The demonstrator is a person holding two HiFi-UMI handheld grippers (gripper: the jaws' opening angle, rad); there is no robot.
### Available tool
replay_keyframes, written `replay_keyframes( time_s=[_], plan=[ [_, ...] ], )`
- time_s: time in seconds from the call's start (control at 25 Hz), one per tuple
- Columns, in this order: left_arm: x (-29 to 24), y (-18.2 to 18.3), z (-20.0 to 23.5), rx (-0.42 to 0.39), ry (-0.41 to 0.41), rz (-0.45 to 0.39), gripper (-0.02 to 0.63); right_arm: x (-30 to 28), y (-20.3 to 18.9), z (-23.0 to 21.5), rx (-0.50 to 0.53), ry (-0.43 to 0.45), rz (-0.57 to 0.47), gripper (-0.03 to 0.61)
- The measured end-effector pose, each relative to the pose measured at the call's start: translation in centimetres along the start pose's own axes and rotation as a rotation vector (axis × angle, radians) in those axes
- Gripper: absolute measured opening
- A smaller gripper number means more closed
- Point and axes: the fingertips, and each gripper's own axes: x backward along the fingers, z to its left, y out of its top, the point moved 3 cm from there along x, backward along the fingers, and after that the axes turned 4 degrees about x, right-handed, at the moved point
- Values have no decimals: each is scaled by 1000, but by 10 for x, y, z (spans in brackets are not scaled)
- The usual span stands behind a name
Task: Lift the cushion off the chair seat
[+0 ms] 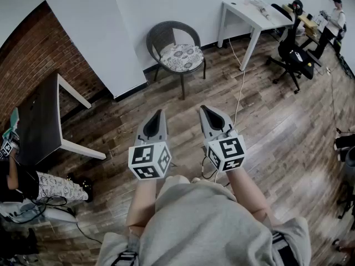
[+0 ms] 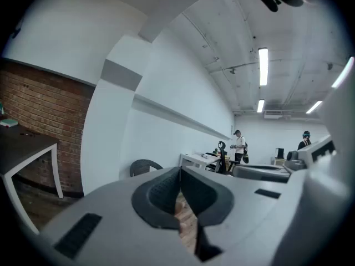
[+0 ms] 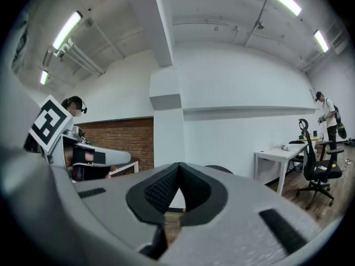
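A round grey wicker chair [image 1: 165, 36] stands against the white wall at the far side, with a white patterned cushion [image 1: 181, 57] lying on its seat. Both grippers are held level over the wooden floor, well short of the chair. My left gripper [image 1: 160, 113] is shut with nothing in it. My right gripper [image 1: 203, 108] is shut too, its tips meeting and nothing between them. In the left gripper view the chair [image 2: 142, 167] shows as a dark back beyond the jaws. The right gripper view shows only the chair's top rim [image 3: 219, 169].
A dark table [image 1: 40, 121] with white legs stands at the left by the brick wall. A white desk [image 1: 250, 14] and a black office chair [image 1: 293, 51] stand at the far right. A white cable [image 1: 239, 96] runs across the floor. People are at the left and far right.
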Motion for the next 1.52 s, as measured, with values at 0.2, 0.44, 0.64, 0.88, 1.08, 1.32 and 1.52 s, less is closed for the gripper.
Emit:
replay_keyframes(
  time_s=[0.2,0.44,0.64,0.88,1.08,1.32,1.52],
  plan=[
    [-4,0,-5,5,-2,7,8,1,0,-5,-3,6,0,-6],
    [-8,-1,-10,19,3,7,8,2,0,-13,-37,4,-26,-6],
    [-12,-11,-15,28,9,21,8,1,-11,-22,-64,3,-19,-6],
    [-25,-16,-14,52,10,47,9,-7,-16,-27,-87,18,7,-6],
    [-51,-17,-10,49,0,55,9,-26,-23,-43,-104,11,18,-6],
    [-98,-12,4,51,-9,59,8,-64,-29,-69,-110,-2,31,-6],
    [-149,2,23,54,-17,51,9,-114,-22,-94,-91,-2,28,-6]
  ],
)
